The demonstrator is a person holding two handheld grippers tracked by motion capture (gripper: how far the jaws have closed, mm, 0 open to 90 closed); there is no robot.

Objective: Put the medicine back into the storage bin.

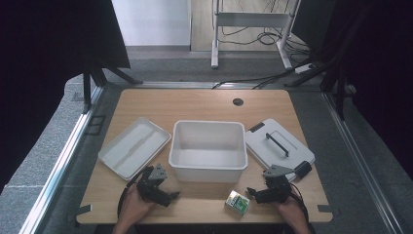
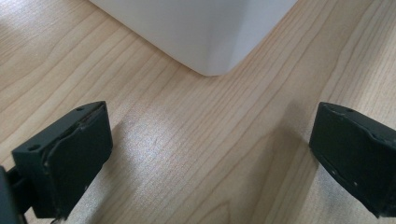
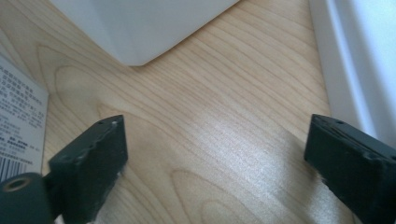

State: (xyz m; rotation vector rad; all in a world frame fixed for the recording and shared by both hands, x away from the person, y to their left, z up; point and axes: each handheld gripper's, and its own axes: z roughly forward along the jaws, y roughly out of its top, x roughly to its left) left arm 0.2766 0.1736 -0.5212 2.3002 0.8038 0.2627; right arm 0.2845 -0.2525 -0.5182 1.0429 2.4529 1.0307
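An empty white bin (image 1: 208, 146) stands mid-table; its rounded corner (image 2: 210, 42) fills the top of the left gripper view, and a corner (image 3: 135, 32) shows in the right gripper view. A small green and white box (image 1: 237, 203) lies near the front edge; its printed side (image 3: 18, 126) shows at the left of the right gripper view. My left gripper (image 1: 171, 196) rests on the wood front left of the bin, open, nothing between its jaws (image 2: 210, 154). My right gripper (image 1: 252, 191) sits just right of the box, open and empty (image 3: 215, 158).
A shallow white tray (image 1: 134, 146) lies left of the bin. A white lid (image 1: 277, 145) with a dark handle lies to its right, its rim (image 3: 345, 60) close to my right gripper. The wooden table's (image 1: 204, 105) front edge is just behind both hands.
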